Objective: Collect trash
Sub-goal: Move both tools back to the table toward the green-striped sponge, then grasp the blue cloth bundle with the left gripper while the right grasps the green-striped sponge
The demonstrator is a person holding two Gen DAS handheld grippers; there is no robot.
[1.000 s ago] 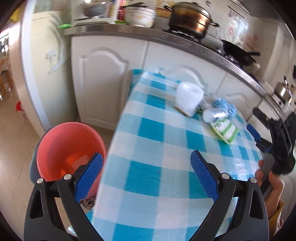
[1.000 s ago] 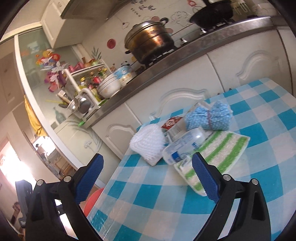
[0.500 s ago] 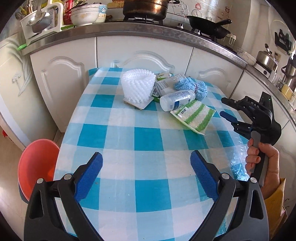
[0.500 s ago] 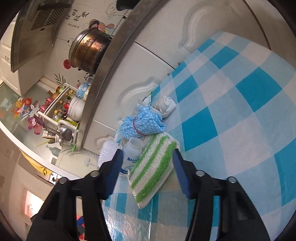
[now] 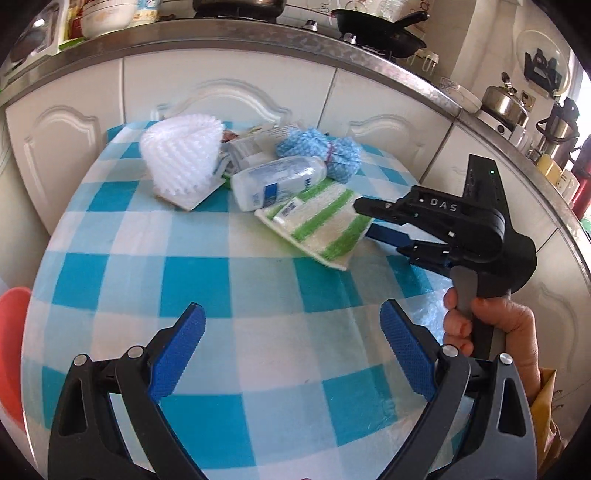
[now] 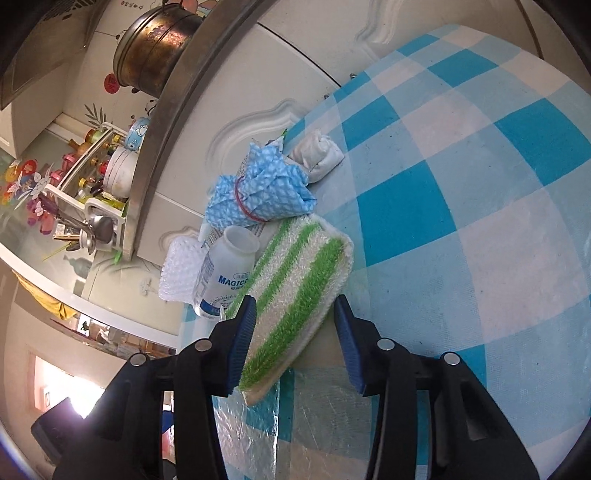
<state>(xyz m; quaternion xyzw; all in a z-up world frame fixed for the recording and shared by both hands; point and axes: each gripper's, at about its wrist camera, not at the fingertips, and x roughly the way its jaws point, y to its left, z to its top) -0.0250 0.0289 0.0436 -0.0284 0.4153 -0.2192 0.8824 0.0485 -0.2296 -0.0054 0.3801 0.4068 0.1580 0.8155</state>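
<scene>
A green-striped white cloth pad (image 5: 320,225) (image 6: 295,288) lies on the blue checked table (image 5: 221,280), with a white plastic bottle (image 5: 275,181) (image 6: 225,273), a blue dotted rag bundle (image 5: 321,151) (image 6: 258,192), a white foam net (image 5: 181,155) (image 6: 177,273) and a small white wad (image 6: 317,155) behind it. My right gripper (image 6: 295,321) (image 5: 373,221) is open, its jaws on either side of the pad's near end. My left gripper (image 5: 291,350) is open and empty above the table's near part.
A red bucket (image 5: 11,354) stands on the floor left of the table. White cabinets (image 5: 229,88) and a steel counter with a wok (image 5: 376,29) and a pot (image 6: 155,48) run behind the table. A kettle (image 5: 506,103) stands at the right.
My left gripper swung right from the bucket toward the trash pile. My right gripper rolled, narrowed its jaws and moved onto the striped pad, which now sits between them.
</scene>
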